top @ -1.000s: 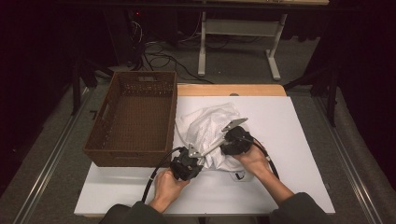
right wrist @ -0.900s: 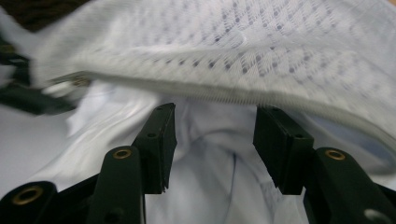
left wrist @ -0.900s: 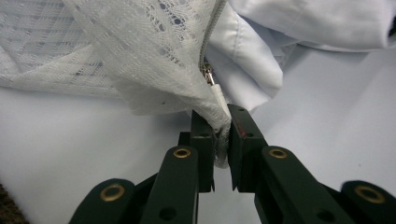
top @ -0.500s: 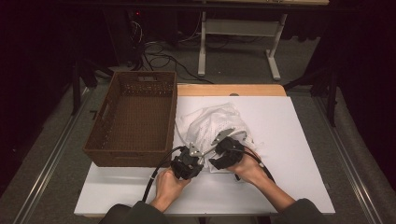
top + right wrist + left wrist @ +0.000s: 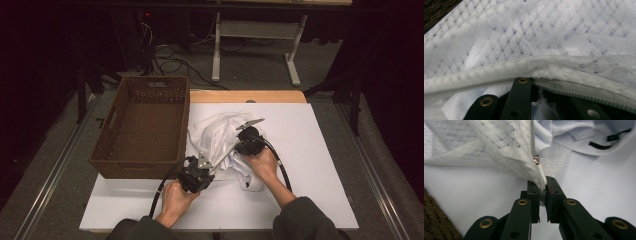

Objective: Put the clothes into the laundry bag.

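Lying crumpled at the centre of the high view, a white mesh laundry bag (image 5: 220, 137) is seen on the white counter (image 5: 310, 165), just right of a brown wicker basket (image 5: 142, 127) that occupies the centre left. White clothing is visible through the mesh. The left gripper (image 5: 199, 172) is held low in the frame at the bag's near edge. In the left gripper view its fingers (image 5: 534, 195) are seen nearly together, pinching the mesh edge just below the metal zipper pull (image 5: 537, 160). The right gripper (image 5: 245, 140) is held a little to the right and higher in the frame, resting on the bag. Its jaws have just been closing. In the right gripper view they are covered by the bag's zipper seam (image 5: 579, 90), with mesh lying between them.
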`<action>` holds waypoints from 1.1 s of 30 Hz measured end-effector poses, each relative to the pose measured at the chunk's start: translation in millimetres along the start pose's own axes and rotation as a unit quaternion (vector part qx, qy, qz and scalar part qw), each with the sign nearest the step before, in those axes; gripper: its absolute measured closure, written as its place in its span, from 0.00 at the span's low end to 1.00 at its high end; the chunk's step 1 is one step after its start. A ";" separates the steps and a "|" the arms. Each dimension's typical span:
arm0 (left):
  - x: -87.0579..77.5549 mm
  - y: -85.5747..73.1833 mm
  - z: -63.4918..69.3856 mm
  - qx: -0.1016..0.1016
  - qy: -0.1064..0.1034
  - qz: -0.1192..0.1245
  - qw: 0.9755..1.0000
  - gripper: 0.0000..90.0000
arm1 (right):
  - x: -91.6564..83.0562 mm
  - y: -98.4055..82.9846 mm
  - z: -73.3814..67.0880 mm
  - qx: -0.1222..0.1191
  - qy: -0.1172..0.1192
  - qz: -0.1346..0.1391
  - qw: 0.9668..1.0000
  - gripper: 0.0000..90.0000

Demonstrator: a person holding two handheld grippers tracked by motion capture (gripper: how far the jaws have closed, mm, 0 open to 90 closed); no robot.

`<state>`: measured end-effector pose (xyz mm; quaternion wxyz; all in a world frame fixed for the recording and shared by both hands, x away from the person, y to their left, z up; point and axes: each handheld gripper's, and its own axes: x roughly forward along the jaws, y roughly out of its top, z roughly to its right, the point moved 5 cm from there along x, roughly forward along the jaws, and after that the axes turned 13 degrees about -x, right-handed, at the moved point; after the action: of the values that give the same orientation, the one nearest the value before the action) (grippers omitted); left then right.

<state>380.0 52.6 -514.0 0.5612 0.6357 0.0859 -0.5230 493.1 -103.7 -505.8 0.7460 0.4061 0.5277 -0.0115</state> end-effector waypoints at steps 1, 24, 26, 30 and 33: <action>1.7 0.5 -3.0 -0.005 0.004 -0.001 1.000 0.92 | -1.0 0.3 -3.1 -0.006 -0.004 -0.001 1.000 0.95; 18.5 8.9 33.5 0.020 0.009 -0.033 0.999 0.67 | -11.5 4.0 -16.4 -0.084 0.004 -0.016 0.996 0.85; 32.0 13.1 29.2 0.014 0.015 -0.038 0.999 0.67 | -12.8 3.4 -16.6 -0.076 0.013 -0.015 0.997 0.82; 46.9 15.0 25.3 0.018 0.026 -0.048 0.998 0.71 | -18.0 2.0 -16.4 -0.079 0.032 -0.015 0.996 0.72; 48.5 14.3 24.6 0.020 0.033 -0.048 0.998 0.72 | -27.7 -2.3 -20.5 -0.101 0.038 -0.017 0.994 0.63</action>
<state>397.3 4.6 -537.6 0.5194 0.6587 0.1246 -0.5300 463.9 -103.9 -487.4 0.7620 0.3200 0.5612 0.0446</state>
